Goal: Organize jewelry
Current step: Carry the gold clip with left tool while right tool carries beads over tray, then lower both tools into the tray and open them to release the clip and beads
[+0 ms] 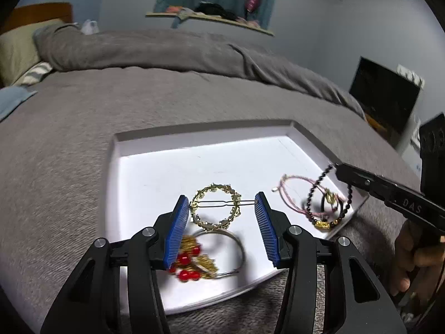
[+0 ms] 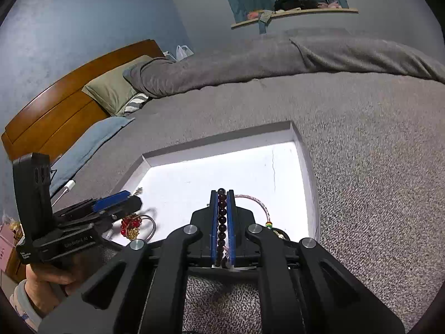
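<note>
Nearest the left wrist camera: left hand-held gripper (image 1: 221,222), blue pads standing partly open, nothing pressed between them. It hangs over the near edge of a shallow white tray (image 1: 144,167) that lies on a bed (image 1: 83,139) covered in grey fleece.

Left to right across the tray floor:
- Near-left corner: silver bangle (image 1: 236,247) with a gold and red-bead charm cluster (image 1: 192,261), blurred, lying partly under the left pad.
- Just beyond it: round gold hair clip (image 1: 215,208) with a wire bar across it, seen in the gap between the pads; whether either pad touches it cannot be told.
- Near-right corner: tangle of pink cord bracelet (image 1: 292,194), a black band and a gold charm (image 1: 324,226).
- Dark bead bracelet (image 1: 310,203) rises out of that tangle into the right hand-held gripper (image 1: 338,168).

Right wrist view: right hand-held gripper (image 2: 222,194) clamped tight on the dark bead bracelet (image 2: 221,222), a line of beads caught upright between the blue pads. Pink cord loops out to the right of the pads.

Far half of the tray is bare white. A hand (image 2: 50,272) grips the left tool's handle at lower left of the right wrist view.
</note>
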